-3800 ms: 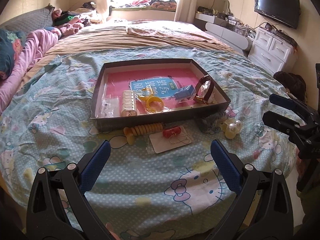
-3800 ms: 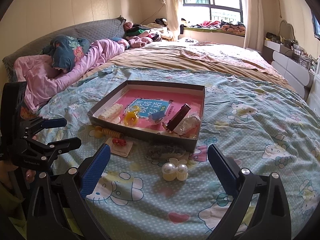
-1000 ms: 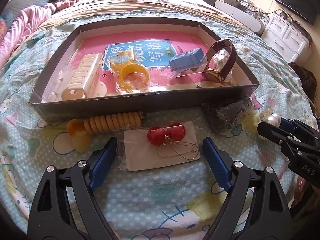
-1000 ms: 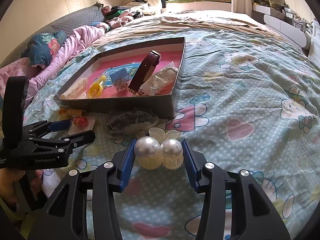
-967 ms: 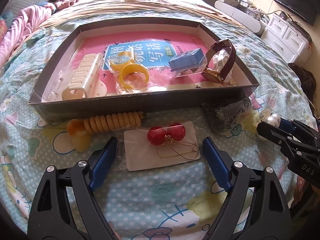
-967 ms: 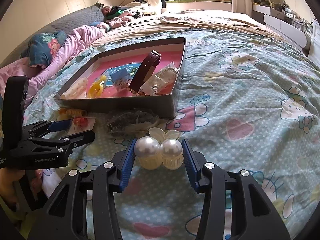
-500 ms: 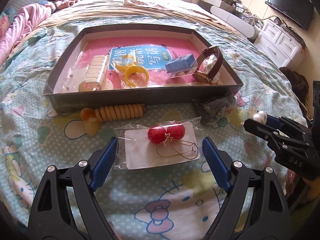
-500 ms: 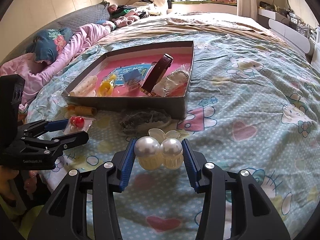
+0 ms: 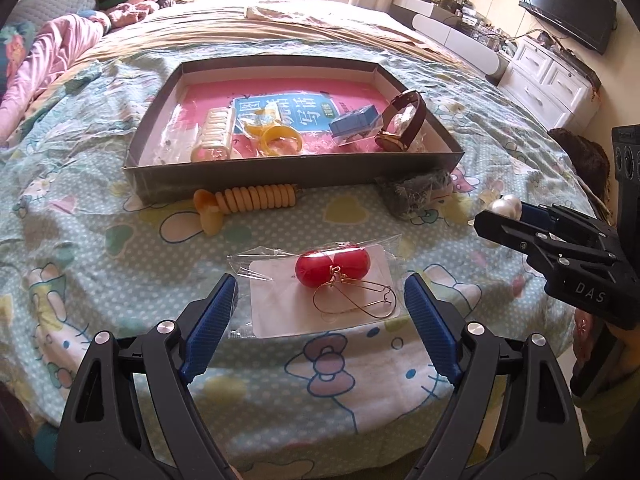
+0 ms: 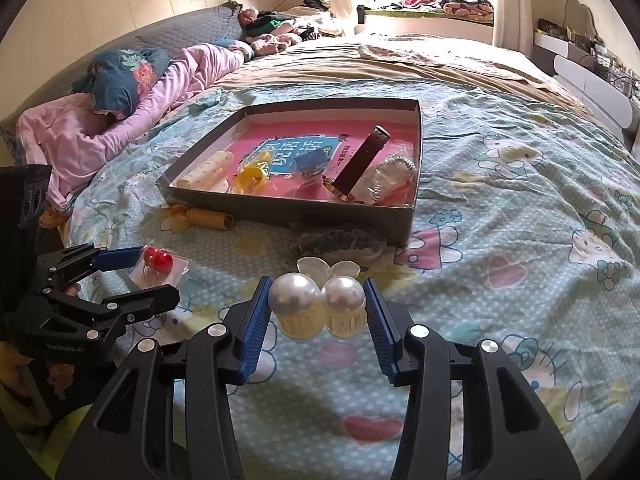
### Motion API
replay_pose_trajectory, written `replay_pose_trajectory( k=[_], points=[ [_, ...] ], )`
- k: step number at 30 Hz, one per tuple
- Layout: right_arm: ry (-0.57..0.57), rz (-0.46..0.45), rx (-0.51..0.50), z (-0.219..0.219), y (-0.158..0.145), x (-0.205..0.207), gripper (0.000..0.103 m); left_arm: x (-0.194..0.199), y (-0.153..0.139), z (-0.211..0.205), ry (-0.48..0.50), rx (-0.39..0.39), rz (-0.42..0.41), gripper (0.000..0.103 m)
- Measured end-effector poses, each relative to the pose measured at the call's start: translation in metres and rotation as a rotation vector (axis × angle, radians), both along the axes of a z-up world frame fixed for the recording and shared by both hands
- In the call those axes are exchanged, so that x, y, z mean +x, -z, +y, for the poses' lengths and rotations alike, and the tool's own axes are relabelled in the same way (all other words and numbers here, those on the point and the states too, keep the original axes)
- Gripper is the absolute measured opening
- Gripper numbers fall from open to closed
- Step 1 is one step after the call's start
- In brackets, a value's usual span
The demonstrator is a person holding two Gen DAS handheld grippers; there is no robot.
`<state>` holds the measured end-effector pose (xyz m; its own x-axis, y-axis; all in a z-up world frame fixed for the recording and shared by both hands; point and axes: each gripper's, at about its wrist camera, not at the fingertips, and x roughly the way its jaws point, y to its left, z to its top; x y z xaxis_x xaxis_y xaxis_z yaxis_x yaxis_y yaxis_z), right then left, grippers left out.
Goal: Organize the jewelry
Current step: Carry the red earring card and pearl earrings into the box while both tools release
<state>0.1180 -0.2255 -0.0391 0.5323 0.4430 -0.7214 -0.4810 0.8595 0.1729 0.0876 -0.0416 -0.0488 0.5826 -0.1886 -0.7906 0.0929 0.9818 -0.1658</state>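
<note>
2 grippers each carry 1 item, so both loads can reach the tray together. Right gripper (image 10: 316,318) clamps the pearl hair clip (image 10: 317,309) by its sides, pads on both pearls, clear of the bedspread (image 10: 520,240). Left gripper (image 9: 320,320), jaws wide, grips the bagged card of red earrings (image 9: 320,292) by its 2 edges, keeping the wire hooks flat. Ahead, the tray (image 9: 288,174) holds a watch (image 9: 402,122) and bangles (image 9: 280,140); outside its near wall lie a yellow coil tie (image 9: 248,200) and a dark bag (image 9: 416,196). Readable markings: "DAS" on the right gripper, "GenRobot.AI" on the left. The tray's blue label cannot be read.

Contents of crumpled dark bag (image 9: 416,193) indistinct; watch (image 10: 362,164) face hidden behind strap.
</note>
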Motion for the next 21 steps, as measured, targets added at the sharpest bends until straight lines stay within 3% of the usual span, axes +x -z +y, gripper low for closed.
replay_pose_trajectory(
  k=[21],
  points=[
    [-0.087,-0.046,0.023,0.032,-0.022,-0.017,0.045,-0.014,-0.023,0.027,-0.063,-0.015,-0.065,0.077]
  ],
)
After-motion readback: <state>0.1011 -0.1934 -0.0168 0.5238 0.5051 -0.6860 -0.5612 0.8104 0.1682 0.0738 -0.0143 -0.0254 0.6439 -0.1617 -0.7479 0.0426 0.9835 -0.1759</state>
